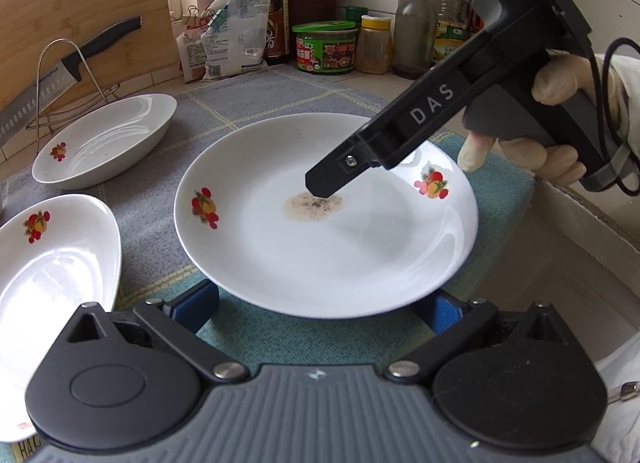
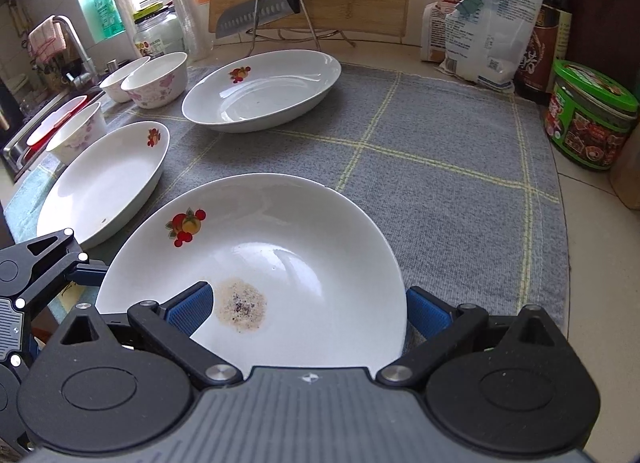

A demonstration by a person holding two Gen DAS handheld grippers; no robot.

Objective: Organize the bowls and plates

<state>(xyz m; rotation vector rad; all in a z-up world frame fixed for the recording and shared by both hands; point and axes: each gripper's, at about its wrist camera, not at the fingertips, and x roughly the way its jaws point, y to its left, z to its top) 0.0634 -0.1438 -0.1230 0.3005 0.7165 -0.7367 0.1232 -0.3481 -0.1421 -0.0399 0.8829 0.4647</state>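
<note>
Left wrist view: left gripper [image 1: 320, 303] spread wide, its blue pads under the near rim of the round plate [image 1: 280, 255] on the grey mat [image 1: 224, 119]; nothing clamped. Right gripper [image 1: 324, 187] reaches over a crumb stain [image 1: 314, 205].

Right wrist view: right gripper [image 2: 308, 311] straddles the plate rim [image 2: 400, 303], fingers apart. Risk: the glazed rim could slip off toward the counter edge.

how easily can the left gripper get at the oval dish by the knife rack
Probably yes. The left gripper is open, with only the round plate between its fingers. The oval dish lies uncovered on the mat, nothing on top, though the nearer dish sits close beside that path.
</note>
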